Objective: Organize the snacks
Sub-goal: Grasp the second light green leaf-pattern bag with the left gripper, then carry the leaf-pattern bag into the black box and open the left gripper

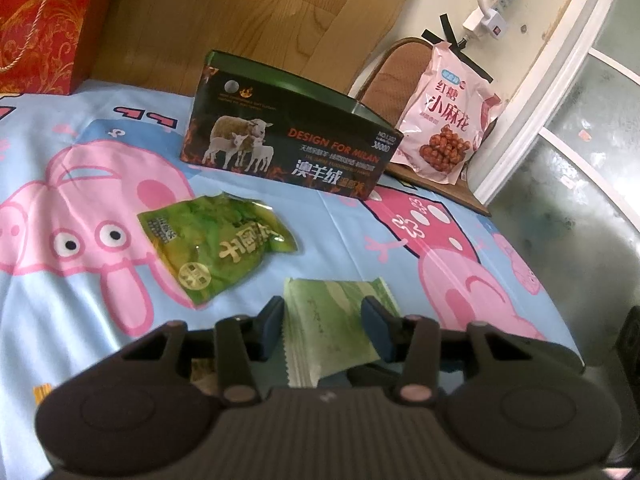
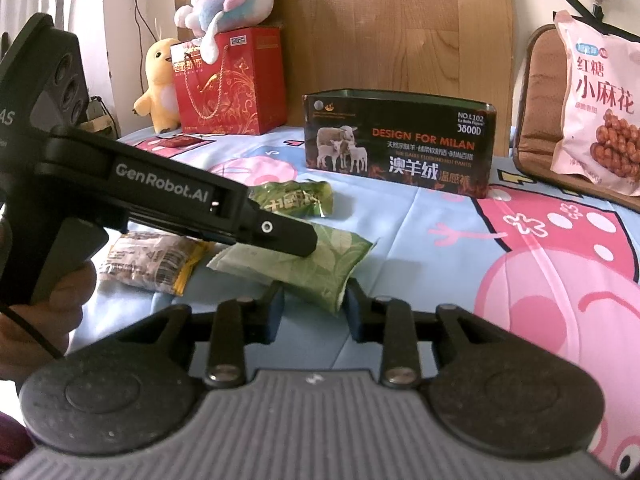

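A pale green snack packet (image 1: pixel 332 320) lies on the cartoon bedsheet between the open fingers of my left gripper (image 1: pixel 322 322), not squeezed. The same packet (image 2: pixel 304 264) shows in the right wrist view, where the left gripper's finger (image 2: pixel 280 234) rests over it. My right gripper (image 2: pixel 314 306) is open, its fingers on either side of the packet's near end. A darker green pickle packet (image 1: pixel 216 248) lies left of it and also shows in the right wrist view (image 2: pixel 296 200). A brown and yellow packet (image 2: pixel 150 264) lies on the left. An open dark box (image 1: pixel 288 128) with sheep on it stands behind.
A large pink snack bag (image 1: pixel 444 116) leans on a brown cushion (image 2: pixel 536 112) at the back right. A red gift bag (image 2: pixel 232 80) and plush toys (image 2: pixel 160 84) stand at the back left. The bed's right edge (image 1: pixel 560 288) drops to the floor.
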`<state>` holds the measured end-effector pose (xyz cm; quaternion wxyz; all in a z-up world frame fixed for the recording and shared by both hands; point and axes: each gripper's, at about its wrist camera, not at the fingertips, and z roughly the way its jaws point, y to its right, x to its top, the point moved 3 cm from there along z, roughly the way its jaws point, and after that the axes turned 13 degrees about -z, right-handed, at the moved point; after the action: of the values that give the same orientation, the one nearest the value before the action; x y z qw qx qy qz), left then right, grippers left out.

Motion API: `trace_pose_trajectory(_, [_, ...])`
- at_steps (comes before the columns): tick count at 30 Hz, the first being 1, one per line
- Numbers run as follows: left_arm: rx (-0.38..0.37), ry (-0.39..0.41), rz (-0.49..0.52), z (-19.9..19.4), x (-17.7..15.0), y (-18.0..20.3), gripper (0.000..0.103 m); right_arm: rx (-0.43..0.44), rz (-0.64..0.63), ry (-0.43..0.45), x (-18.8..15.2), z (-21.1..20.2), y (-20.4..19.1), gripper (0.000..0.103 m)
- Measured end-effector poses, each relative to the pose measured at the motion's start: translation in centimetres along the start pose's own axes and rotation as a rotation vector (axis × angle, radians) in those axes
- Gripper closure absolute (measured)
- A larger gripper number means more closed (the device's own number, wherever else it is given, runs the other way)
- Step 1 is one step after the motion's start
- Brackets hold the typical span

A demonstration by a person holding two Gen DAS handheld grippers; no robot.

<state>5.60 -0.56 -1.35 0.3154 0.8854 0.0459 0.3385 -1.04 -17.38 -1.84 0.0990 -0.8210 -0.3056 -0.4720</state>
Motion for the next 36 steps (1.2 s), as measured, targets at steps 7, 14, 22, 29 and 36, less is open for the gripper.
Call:
trace_pose_trajectory(7, [-0.003, 0.006, -0.017, -0.2, 0.1, -0.2, 0.066, 0.0, -0.001, 0.001, 0.0, 0.0, 0.1, 0.069])
trace_pose_trajectory(14, [-0.007, 0.021, -0.012, -0.7, 0.1, 0.3, 0.068, -0.004, 0.01, 0.018, 0.0, -0.3, 0.2, 0.071])
trace_pose_trajectory(22, [-0.014, 0.034, 0.01, -1.5, 1.2, 1.1, 0.068, -0.006, 0.032, 0.069, 0.5, -0.8, 0.3, 0.072])
trace_pose_trajectory(29, [-0.06, 0.103, 0.029, -1.9, 7.4, 2.3, 0.068, -0.019, 0.019, 0.17, 5.4, 0.1, 2.7, 0.072])
trace_pose_trajectory(36, [-0.028, 0.187, 0.059, 1.3, 15.5, 3.6, 0.068, -0.047, 0.071, 0.232, 11.1, 4.4, 7.5, 0.072])
